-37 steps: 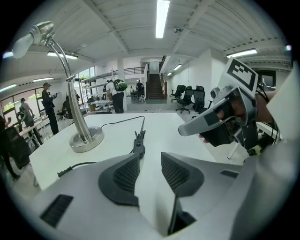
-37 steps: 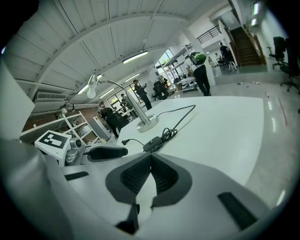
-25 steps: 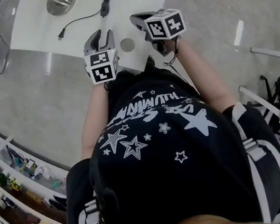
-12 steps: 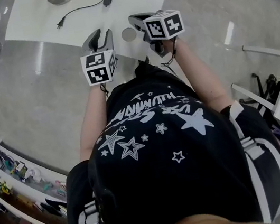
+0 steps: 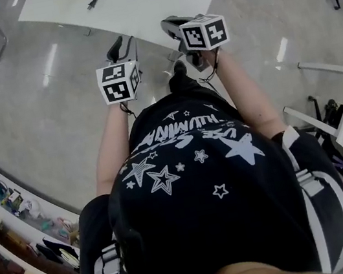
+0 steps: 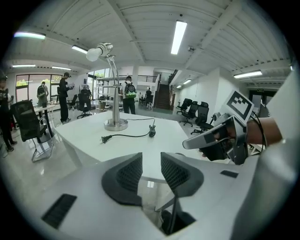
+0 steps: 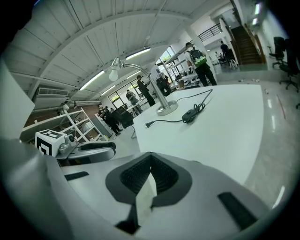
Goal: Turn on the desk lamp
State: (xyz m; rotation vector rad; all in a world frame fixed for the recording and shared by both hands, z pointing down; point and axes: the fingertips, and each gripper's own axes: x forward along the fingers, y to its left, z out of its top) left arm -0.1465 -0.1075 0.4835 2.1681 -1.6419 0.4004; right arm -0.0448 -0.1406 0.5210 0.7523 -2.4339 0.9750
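- We hold the left gripper with its jaws apart, a clear gap between the ribbed pads and nothing in that gap; past the tips lies the near edge of the table.
- The right gripper is narrow, its pads meeting at the tips with only a pale sliver of light behind them; we see nothing gripped.
- From the head view both grippers hang side by side above the middle of the frame, over grey floor just short of the table edge, touching neither table nor lamp.
- The lamp stands well apart from both grippers at the far side of the white table: upper left of centre in the left gripper view, upper centre in the right gripper view. Its round metal base sits flat, the curved neck rises upright and the head leans left.
- Its black cord lies loose across the tabletop, with the inline switch right of the base and the plug lying free on the table, in no socket.
- The head view catches only cord and switch at its top edge; the lamp itself falls outside that frame.
- Behind the table, people stand in an open office with chairs.
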